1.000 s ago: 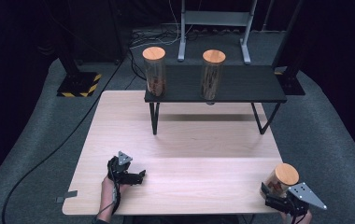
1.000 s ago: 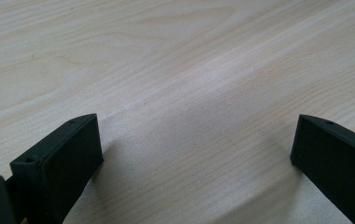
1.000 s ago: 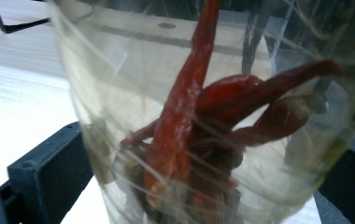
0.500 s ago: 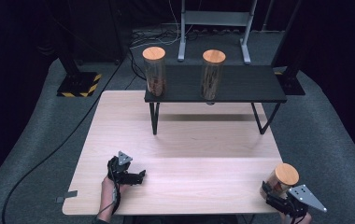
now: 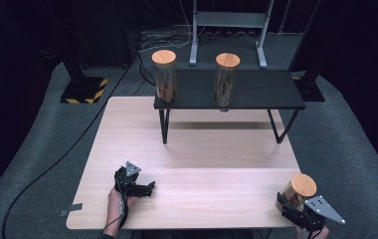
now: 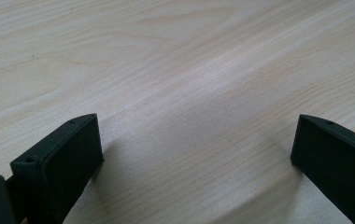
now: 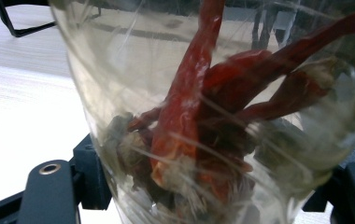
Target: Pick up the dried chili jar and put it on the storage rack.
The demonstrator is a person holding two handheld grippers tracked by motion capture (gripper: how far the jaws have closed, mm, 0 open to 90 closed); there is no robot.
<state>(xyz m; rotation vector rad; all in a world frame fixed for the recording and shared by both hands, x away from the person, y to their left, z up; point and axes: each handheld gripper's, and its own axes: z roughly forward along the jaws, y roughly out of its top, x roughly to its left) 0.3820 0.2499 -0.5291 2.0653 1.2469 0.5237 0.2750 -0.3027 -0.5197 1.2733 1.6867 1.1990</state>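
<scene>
A glass jar (image 5: 301,191) with a round wooden lid stands at the table's front right corner. In the right gripper view the jar (image 7: 203,116) holds dried red chillies. My right gripper (image 5: 289,206) is shut on its lower part, a black jaw pressed against each side, and the jaws have just been closing on it. The right gripper (image 7: 203,184) has the glass between its jaws. My left gripper (image 5: 147,188) rests low over the front left of the table. In its own view the left gripper (image 6: 194,149) stands open with bare wood between the jaws.
A black raised shelf (image 5: 266,89) stands across the far side of the light wooden table (image 5: 202,149). Two more lidded jars (image 5: 164,74) (image 5: 226,79) stand upright on it. Dark floor, cables and a metal stand lie beyond.
The right gripper's jaws have drawn in against the jar. Both hands and the jar have kept their places.
</scene>
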